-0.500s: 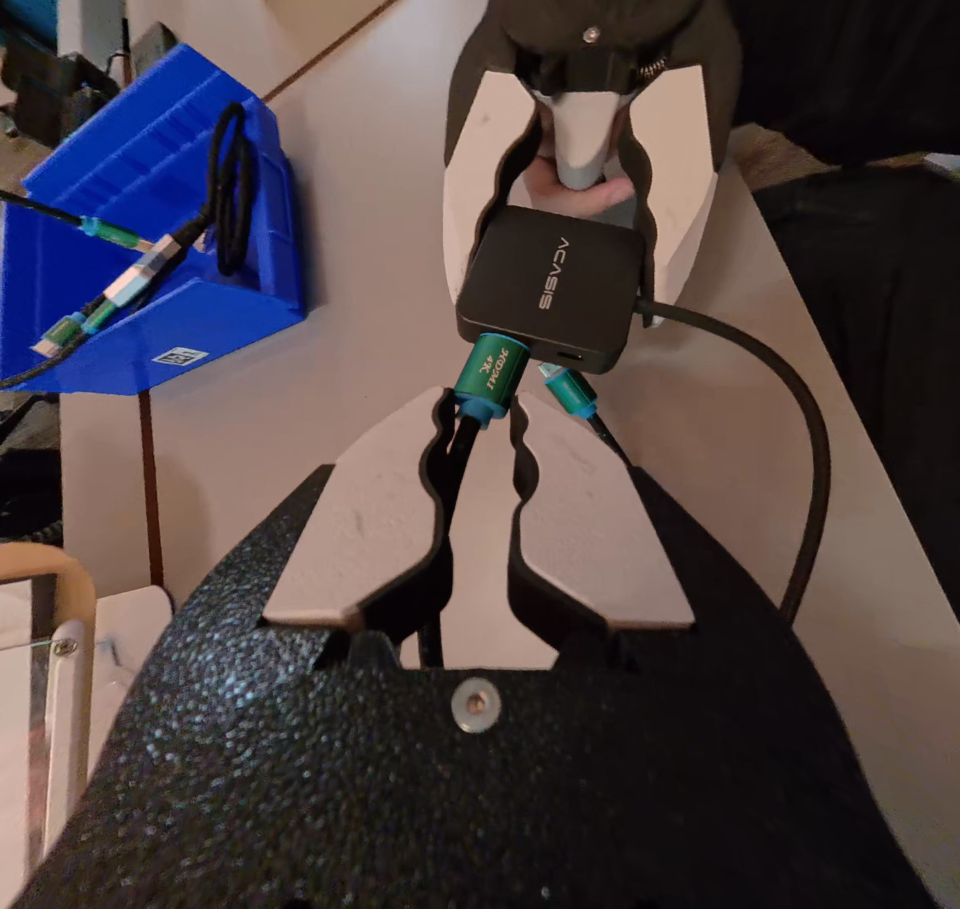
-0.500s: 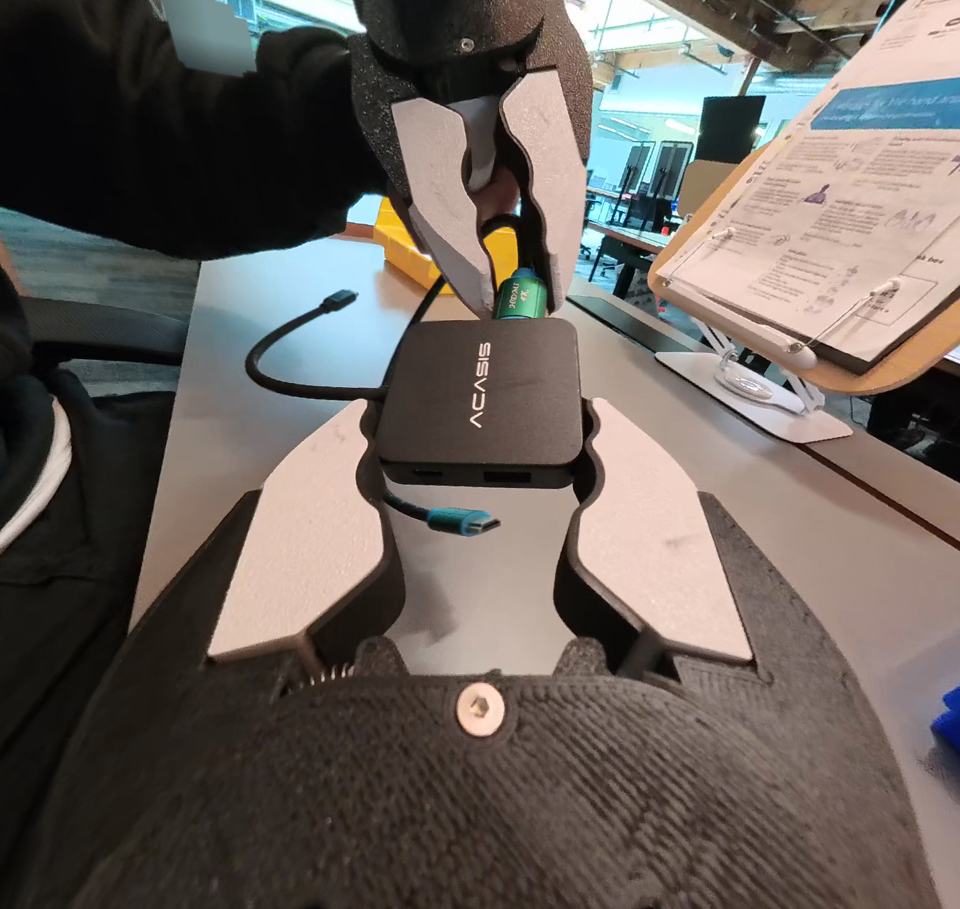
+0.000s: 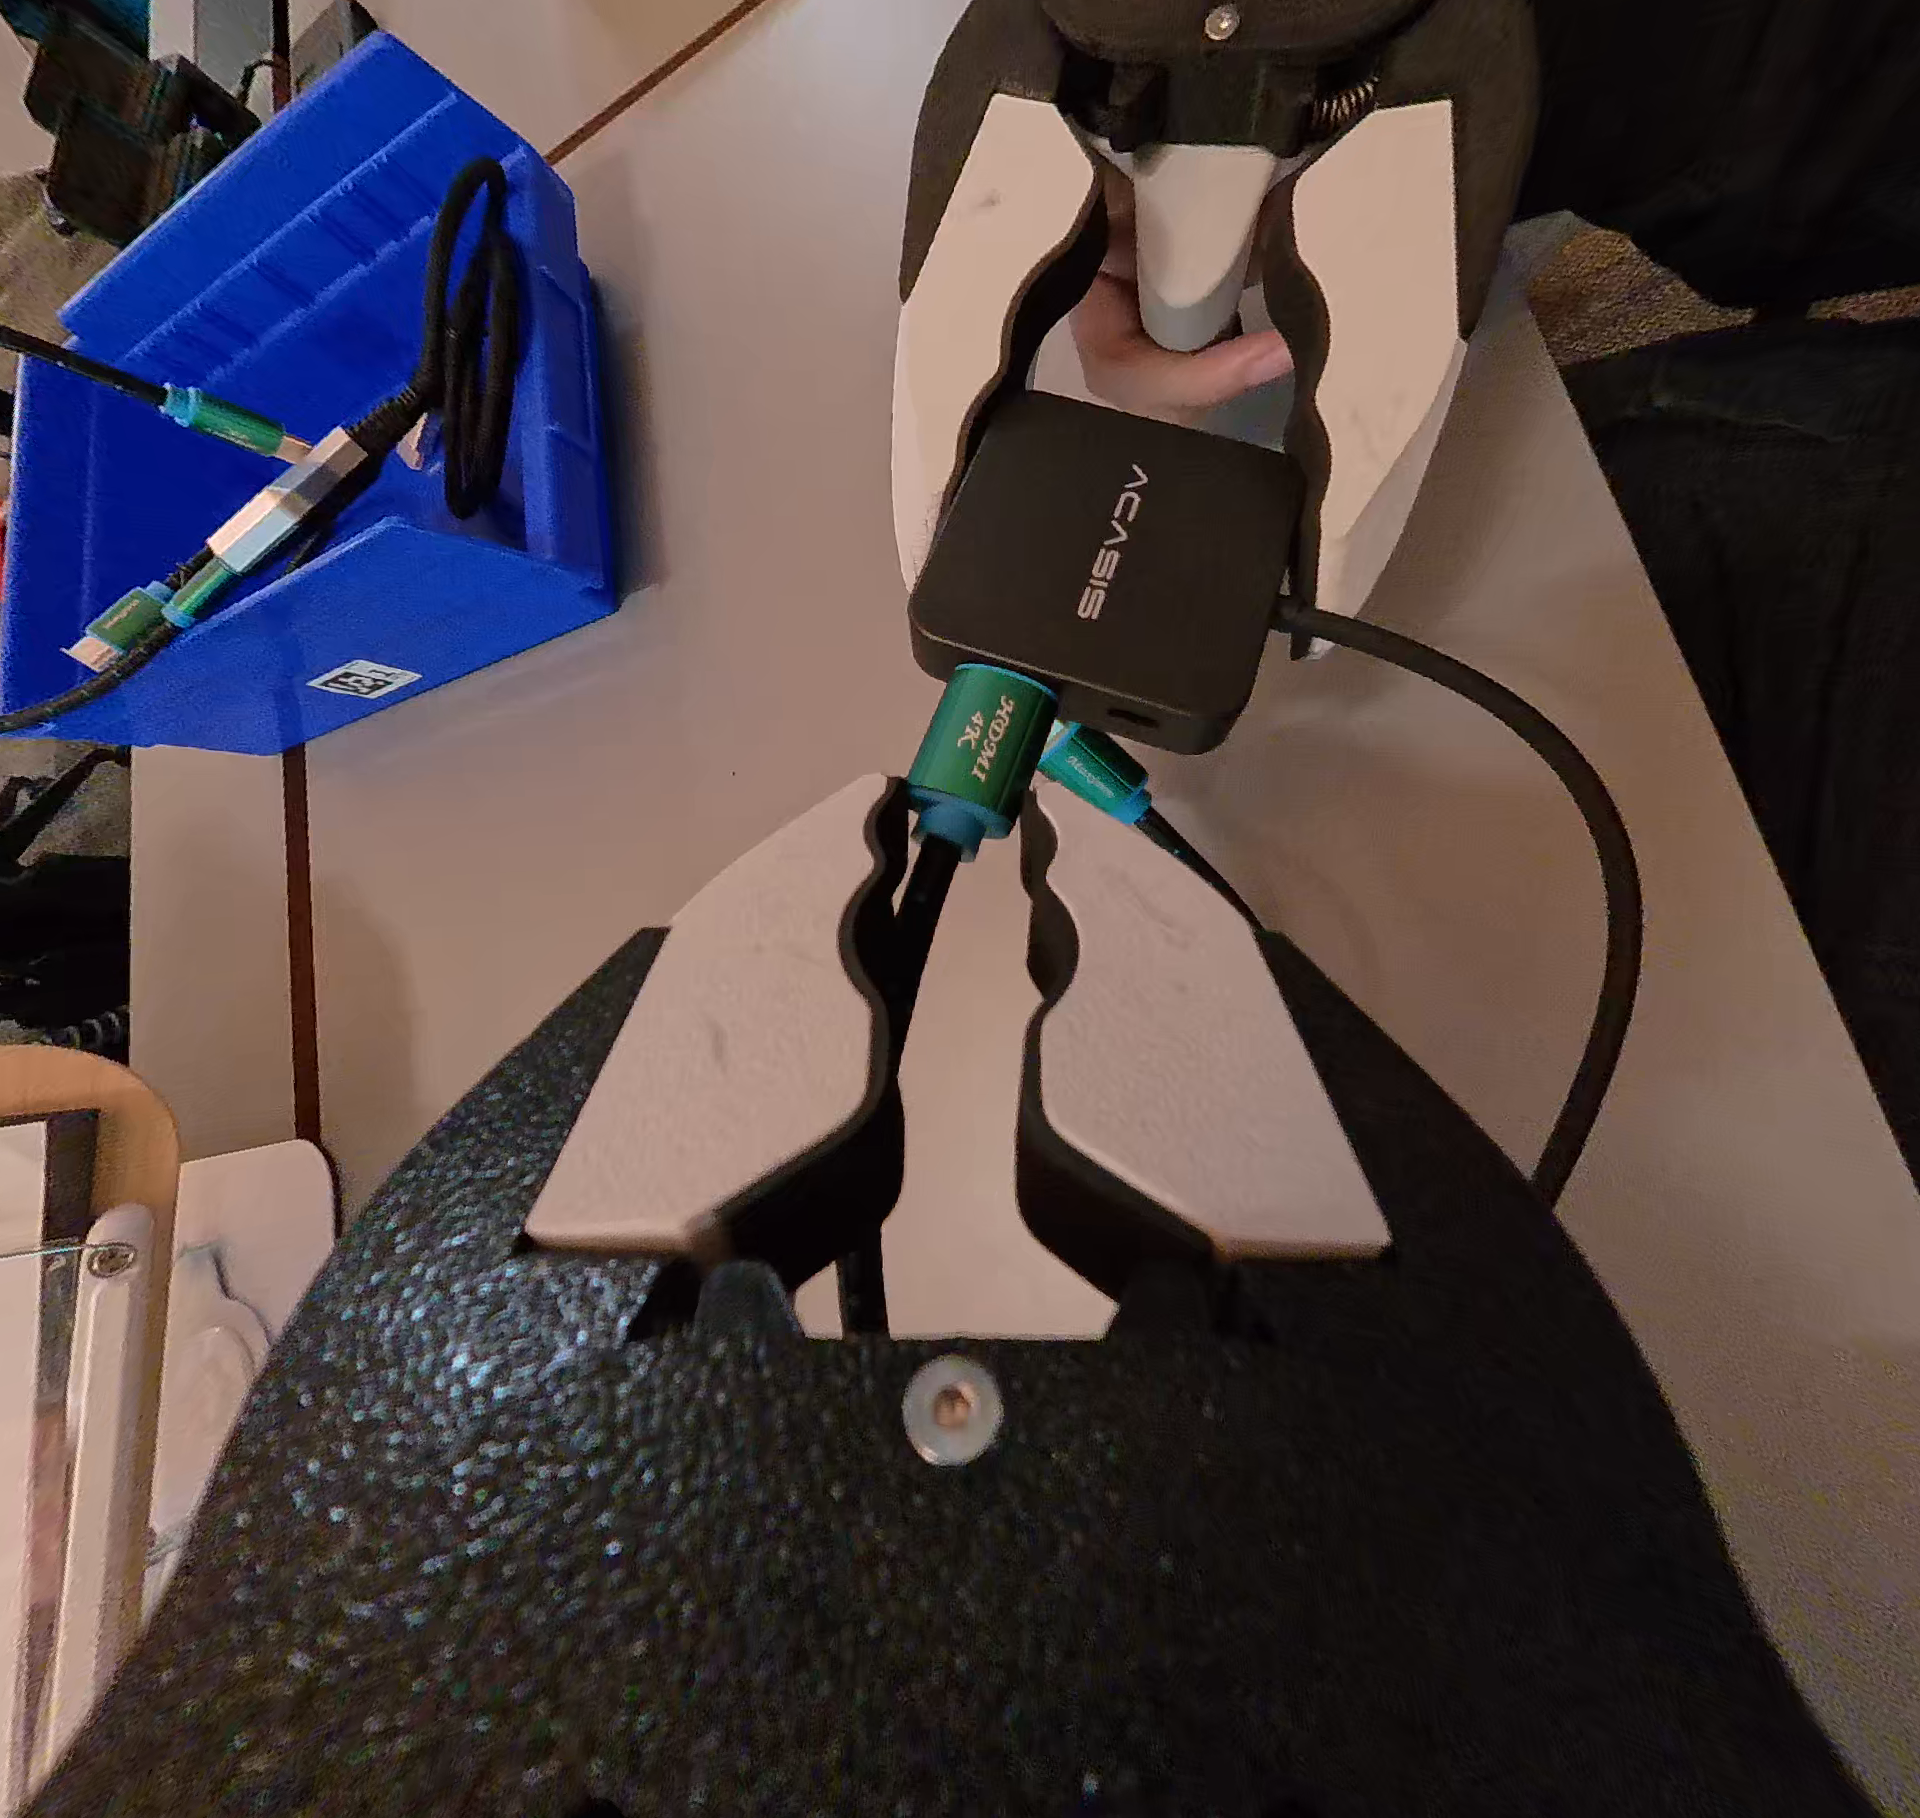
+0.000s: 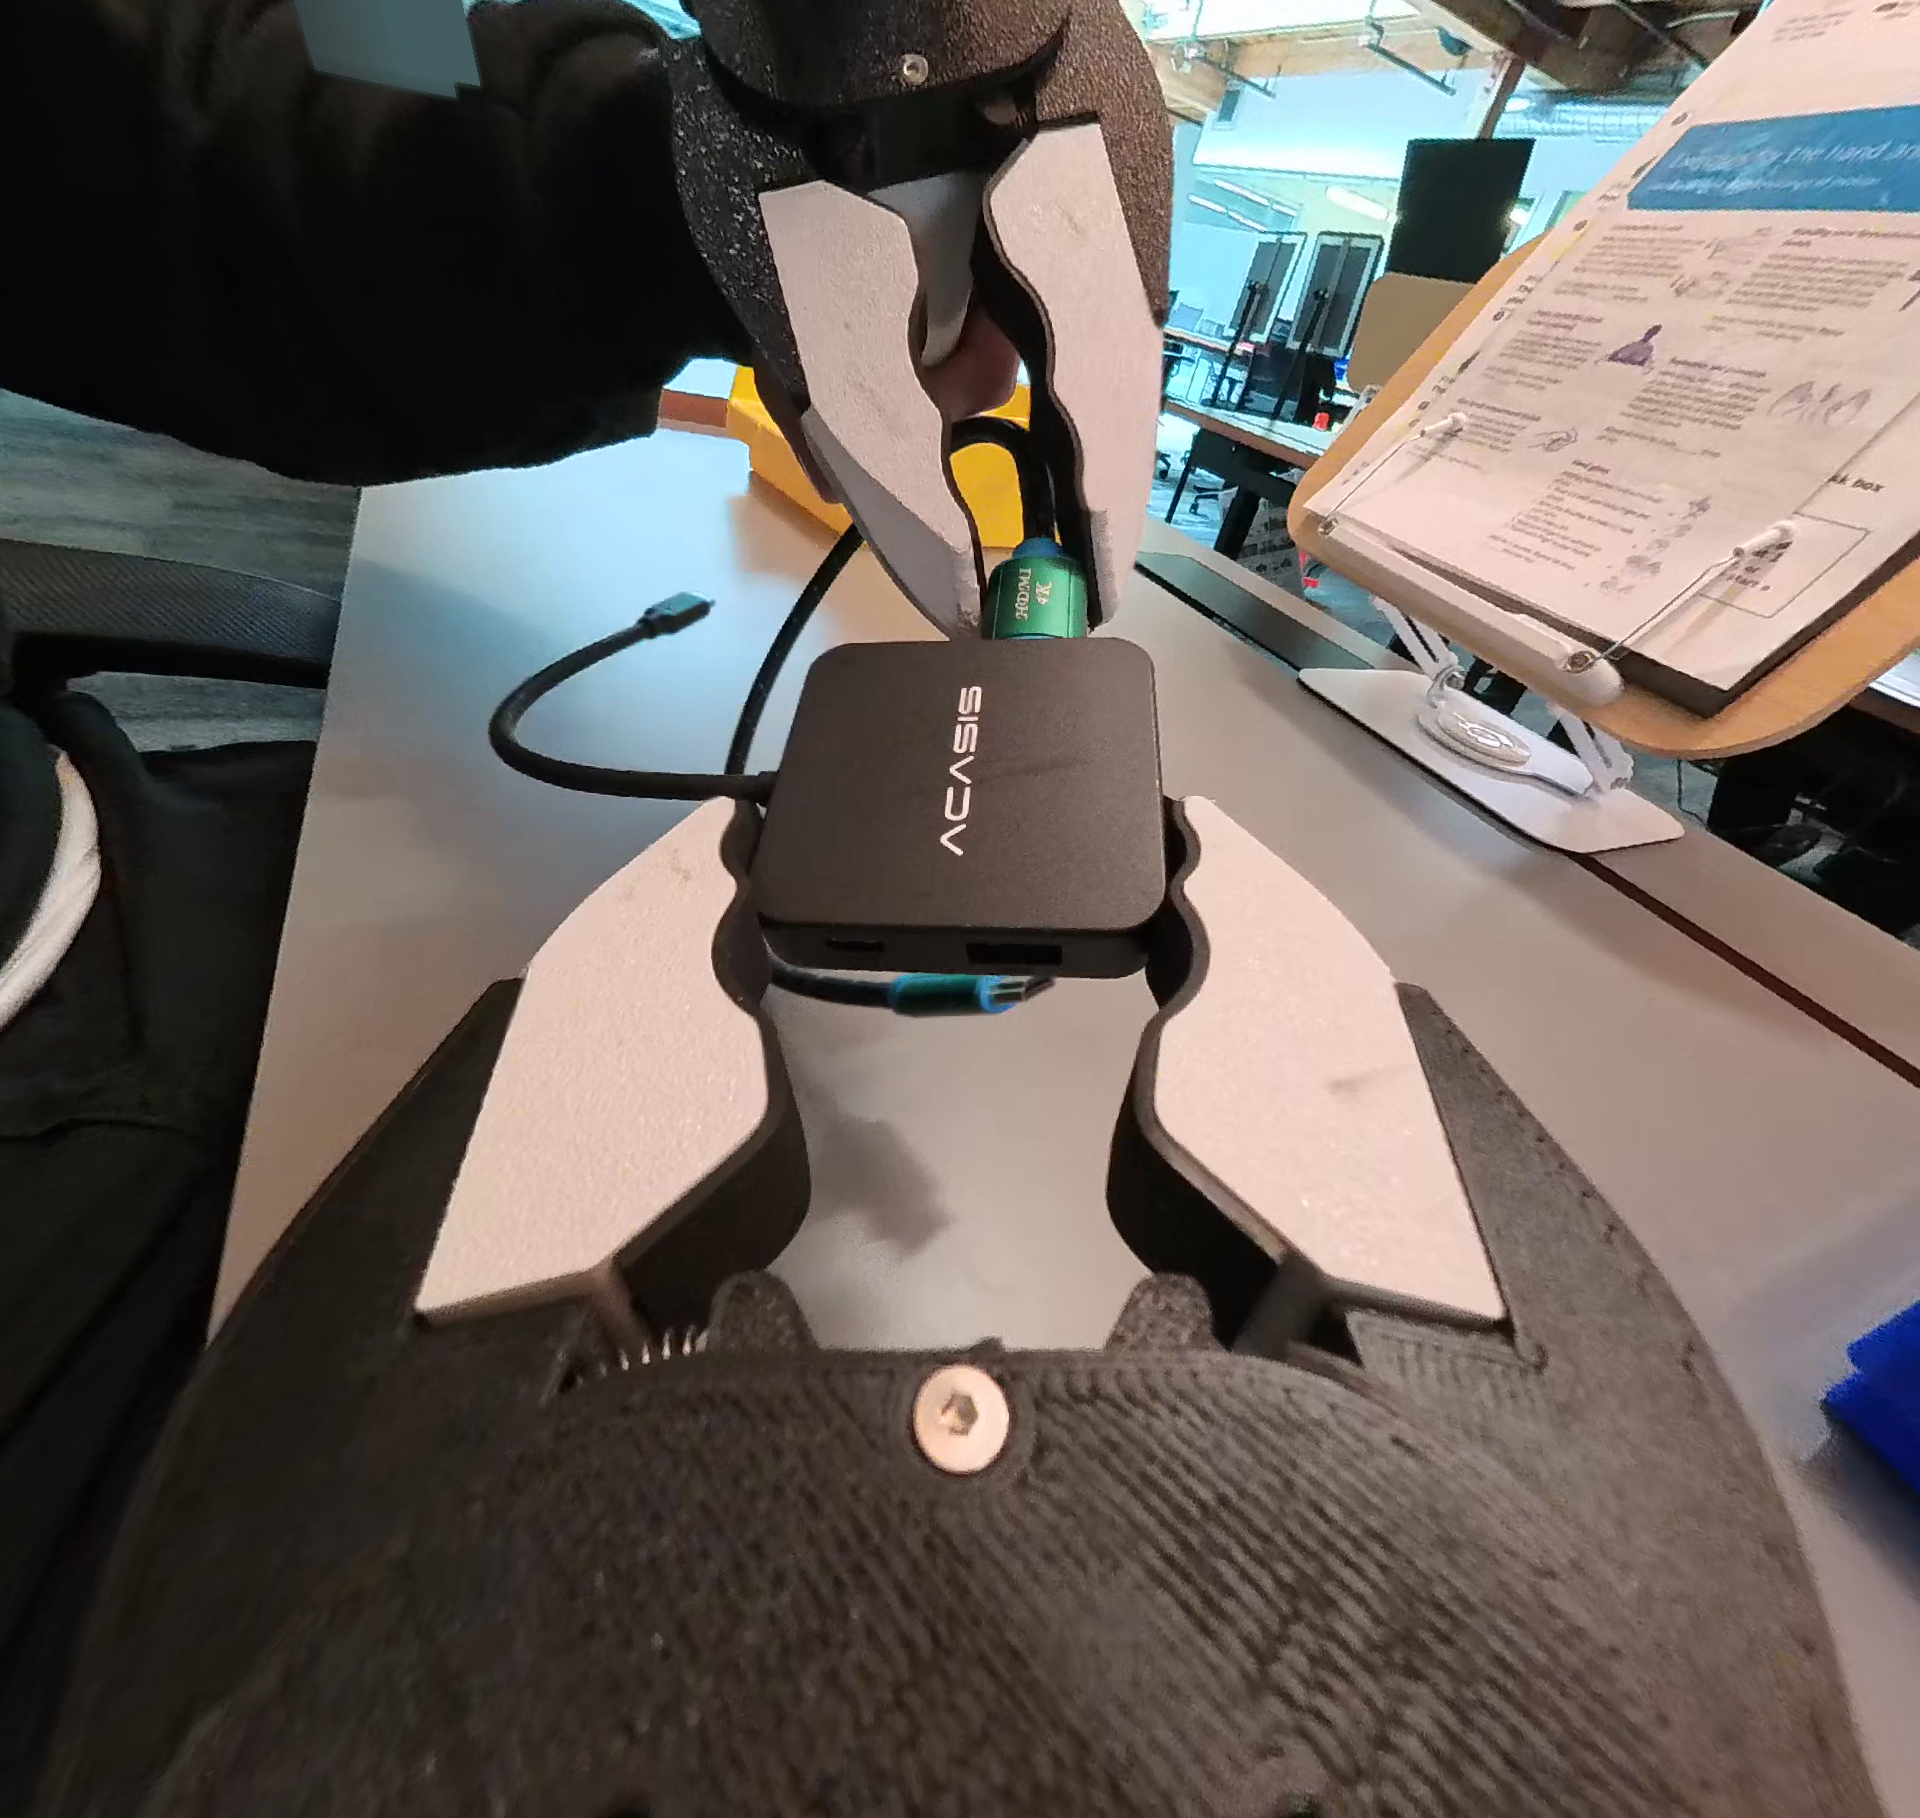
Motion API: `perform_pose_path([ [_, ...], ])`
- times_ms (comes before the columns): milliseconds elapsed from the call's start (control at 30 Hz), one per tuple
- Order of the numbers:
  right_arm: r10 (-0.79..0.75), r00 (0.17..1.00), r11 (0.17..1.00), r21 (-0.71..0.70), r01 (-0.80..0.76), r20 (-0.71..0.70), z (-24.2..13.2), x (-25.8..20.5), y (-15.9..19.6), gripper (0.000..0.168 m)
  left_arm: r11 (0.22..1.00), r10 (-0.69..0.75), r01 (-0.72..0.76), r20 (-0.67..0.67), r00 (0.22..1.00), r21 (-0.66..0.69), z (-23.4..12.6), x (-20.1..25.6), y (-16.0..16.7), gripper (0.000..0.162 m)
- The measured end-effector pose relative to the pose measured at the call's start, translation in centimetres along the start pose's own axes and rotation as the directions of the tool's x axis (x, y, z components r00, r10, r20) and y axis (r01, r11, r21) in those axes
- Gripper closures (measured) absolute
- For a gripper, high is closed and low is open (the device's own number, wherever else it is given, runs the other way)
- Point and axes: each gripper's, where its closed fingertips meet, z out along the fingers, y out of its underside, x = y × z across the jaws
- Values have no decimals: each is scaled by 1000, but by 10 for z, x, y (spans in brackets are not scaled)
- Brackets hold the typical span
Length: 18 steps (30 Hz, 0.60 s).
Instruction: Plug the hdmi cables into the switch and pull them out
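Your right gripper (image 4: pixel 961 895) clamps the black switch (image 4: pixel 961 781) across its two side edges and holds it just above the grey table (image 4: pixel 499 605). Your left gripper (image 3: pixel 961 812) sits at the switch's far edge, its tips pinched on the blue collar and cord just behind the green HDMI plug (image 3: pixel 977 734). That plug's nose looks seated in the switch's port, though you cannot see how deep it goes.

So the first insertion looks done, or all but done. A second, slimmer teal plug (image 3: pixel 1091 776) lies on the table just under the switch, right beside the green one and not in any port. On the switch's near edge, two sockets face your right gripper, both unfilled. The switch's own black lead (image 3: pixel 1538 833) curls off its side, and its small connector lies loose on the table.

Away from the switch, toward the table's edge, the blue bin (image 3: pixel 312 480) carries more cables: green-tipped plugs, a silver one, a black coil. My read: one cable in, the rest waiting, and none of the pulling-out visibly done. You are early in the job.

Beyond the switch on the other side stands a document holder (image 4: pixel 1621 397) with a printed sheet.
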Motion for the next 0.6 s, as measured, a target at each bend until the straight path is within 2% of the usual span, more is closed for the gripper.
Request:
perform_pose_path([
  [100, 4, 999, 998, 61, -1, -48, -1, 7, -14, 94, 998, 17, -21, 57, 998, 57, -11, -11, -11, 141],
  [167, 1, 995, 997, 72, 6, -101, -12, 16, -20, 94, 987, -30, -6, 222, 975, 160, -40, -40, -29, 130],
  [200, -1, 992, 998, 60, 9, -129, -20, 22, -18, 94, 963, -109, 17, 331, 937, 268, -67, -61, -39, 134],
  [267, 15, 976, 998, 66, 0, -216, -41, 39, -18, 94, 840, -341, 86, 397, 852, 536, -125, -93, -44, 128],
  [333, 39, 948, 996, 90, -11, -314, -64, 57, -21, 95, 709, -554, 155, 406, 727, 688, -165, -118, -10, 128],
  [367, 56, 929, 993, 116, -14, -366, -75, 66, -26, 94, 688, -610, 176, 429, 666, 704, -170, -126, 17, 127],
  [433, 112, 874, 979, 206, -14, -472, -96, 83, -42, 95, 682, -678, 272, 449, 582, 679, -149, -125, 75, 123],
  [467, 152, 839, 966, 259, -14, -522, -107, 92, -51, 94, 667, -708, 343, 419, 569, 661, -129, -118, 98, 116],
  [533, 216, 743, 942, 336, 13, -633, -132, 111, -69, 94, 631, -750, 435, 361, 554, 642, -94, -99, 125, 113],
  [567, 209, 681, 944, 327, 47, -702, -148, 122, -76, 95, 641, -746, 429, 386, 542, 636, -84, -93, 135, 113],
  [600, 192, 581, 953, 292, 82, -791, -167, 137, -81, 95, 682, -717, 394, 457, 526, 617, -79, -90, 144, 114],
])
